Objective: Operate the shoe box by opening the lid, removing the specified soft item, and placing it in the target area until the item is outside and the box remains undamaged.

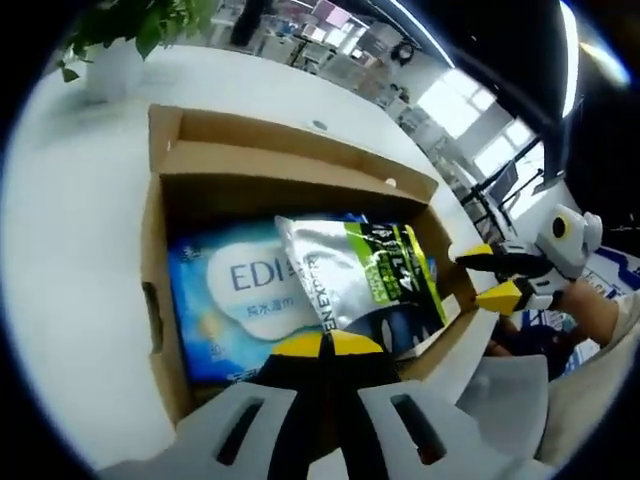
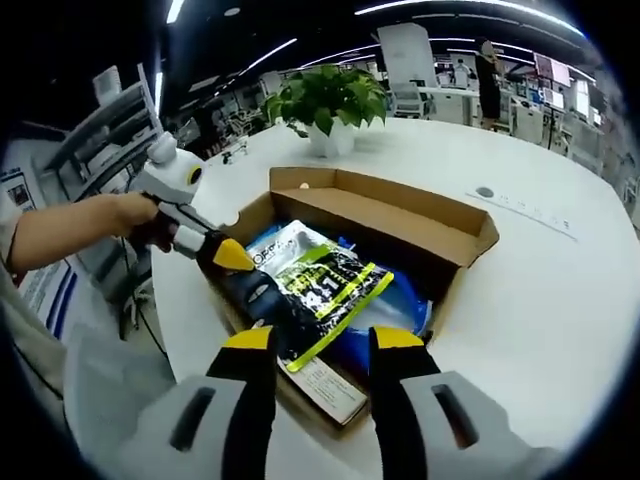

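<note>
Two pouches in the open box

Inside the open cardboard shoe box (image 2: 400, 225), a silver-green pouch (image 2: 315, 290) lies on a blue wipes pack (image 1: 225, 300). Left gripper (image 1: 325, 345) pinches its edge; right gripper (image 2: 320, 340) gapes. White table (image 2: 540, 300); potted plant (image 2: 325, 100) behind the box.

white table (image 2: 560, 300), potted plant (image 2: 325, 100), bright windows (image 1: 470, 110)

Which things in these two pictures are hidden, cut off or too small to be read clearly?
- Blue pack: the silver-green pouch covers its right part in the left gripper view, and the small print is unreadable.
- Left gripper: in the right gripper view its tip touches the pouch, so the grip cannot be judged.
- Shoe box: its floor is hidden by the contents.
- Potted plant: cut off by the view's top edge.
</note>
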A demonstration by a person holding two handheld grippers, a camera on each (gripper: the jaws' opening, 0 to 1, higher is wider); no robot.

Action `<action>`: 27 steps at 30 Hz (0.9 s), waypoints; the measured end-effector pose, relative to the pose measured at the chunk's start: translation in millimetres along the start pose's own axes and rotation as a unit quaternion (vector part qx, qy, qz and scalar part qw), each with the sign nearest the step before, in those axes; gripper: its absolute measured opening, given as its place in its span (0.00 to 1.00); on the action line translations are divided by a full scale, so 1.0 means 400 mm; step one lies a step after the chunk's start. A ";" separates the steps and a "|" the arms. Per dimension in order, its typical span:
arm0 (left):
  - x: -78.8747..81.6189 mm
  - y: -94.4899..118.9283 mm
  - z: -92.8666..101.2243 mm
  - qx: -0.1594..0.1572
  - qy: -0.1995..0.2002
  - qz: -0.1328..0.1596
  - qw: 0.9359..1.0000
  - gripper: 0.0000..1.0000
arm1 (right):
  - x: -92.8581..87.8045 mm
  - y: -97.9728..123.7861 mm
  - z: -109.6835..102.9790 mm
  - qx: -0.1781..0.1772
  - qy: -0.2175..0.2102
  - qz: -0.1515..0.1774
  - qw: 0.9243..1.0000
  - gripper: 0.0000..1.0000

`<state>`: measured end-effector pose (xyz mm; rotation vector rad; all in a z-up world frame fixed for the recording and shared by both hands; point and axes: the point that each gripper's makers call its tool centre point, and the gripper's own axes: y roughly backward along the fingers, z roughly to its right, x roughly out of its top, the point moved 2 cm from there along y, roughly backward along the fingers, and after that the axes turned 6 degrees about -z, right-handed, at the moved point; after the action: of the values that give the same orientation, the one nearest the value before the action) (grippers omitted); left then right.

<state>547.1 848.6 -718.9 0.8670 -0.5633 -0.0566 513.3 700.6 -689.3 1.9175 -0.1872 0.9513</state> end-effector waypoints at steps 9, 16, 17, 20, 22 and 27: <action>-0.003 0.002 -0.017 0.018 -0.019 -0.009 1.000 0.00 | -0.004 -0.044 -0.001 0.006 -0.005 -0.015 1.000 0.33; -0.004 0.002 -0.025 0.018 -0.022 -0.012 1.000 0.00 | 0.006 -0.083 0.020 0.002 -0.013 -0.018 1.000 0.33; -0.004 0.001 -0.026 0.018 -0.022 -0.012 1.000 0.00 | 0.008 -0.088 0.022 0.002 -0.014 -0.018 1.000 0.33; -0.004 0.000 -0.027 0.016 -0.023 -0.013 1.000 0.00 | 0.013 -0.103 0.028 0.001 -0.017 -0.017 1.000 0.33; -0.004 -0.001 -0.028 0.015 -0.025 -0.014 0.999 0.00 | 0.014 -0.115 0.033 0.001 -0.020 -0.020 1.000 0.32; -0.005 -0.003 -0.029 0.014 -0.028 -0.014 0.999 0.00 | 0.024 -0.117 0.051 -0.012 -0.009 -0.018 1.000 0.29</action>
<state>551.3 856.5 -726.4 0.9026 -0.6057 -0.0988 554.1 711.6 -720.0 1.9021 -0.1741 0.9041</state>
